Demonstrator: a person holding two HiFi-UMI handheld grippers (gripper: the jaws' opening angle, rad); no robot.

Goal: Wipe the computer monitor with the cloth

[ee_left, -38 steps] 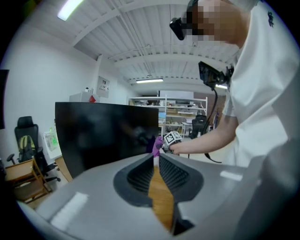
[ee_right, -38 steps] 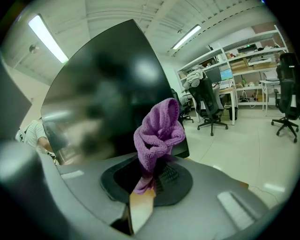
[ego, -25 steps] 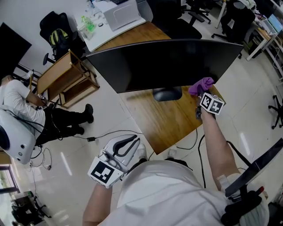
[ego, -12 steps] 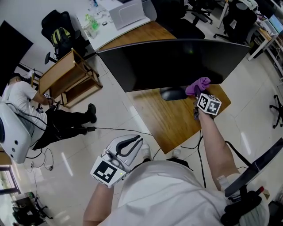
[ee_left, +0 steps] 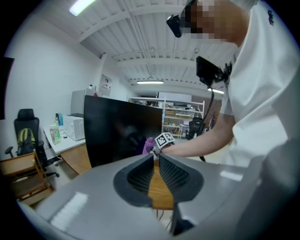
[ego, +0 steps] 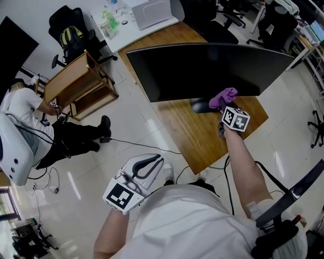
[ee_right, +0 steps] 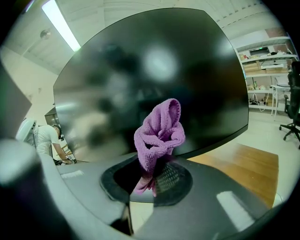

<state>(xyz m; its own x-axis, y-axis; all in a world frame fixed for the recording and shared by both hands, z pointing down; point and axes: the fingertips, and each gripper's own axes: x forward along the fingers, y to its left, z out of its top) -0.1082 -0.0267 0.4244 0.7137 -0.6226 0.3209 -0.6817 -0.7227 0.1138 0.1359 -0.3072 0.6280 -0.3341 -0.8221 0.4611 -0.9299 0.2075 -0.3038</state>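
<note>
A large black curved monitor stands on a wooden desk. My right gripper is shut on a purple cloth, which it holds up at the screen's lower edge, just right of the stand. In the right gripper view the bunched cloth rises from the shut jaws in front of the dark screen; I cannot tell whether it touches. My left gripper hangs low by my body over the floor, shut and holding nothing. In its own view its jaws point at the monitor.
A person sits on the floor at left, beside a low wooden shelf. A black chair with a yellow bag and a white table with a box stand behind. A cable crosses the floor. Office chairs are at back right.
The right gripper and cloth have slid left along the monitor's lower edge, closer to the stand. My head view has shifted. The left gripper has stayed in place.
</note>
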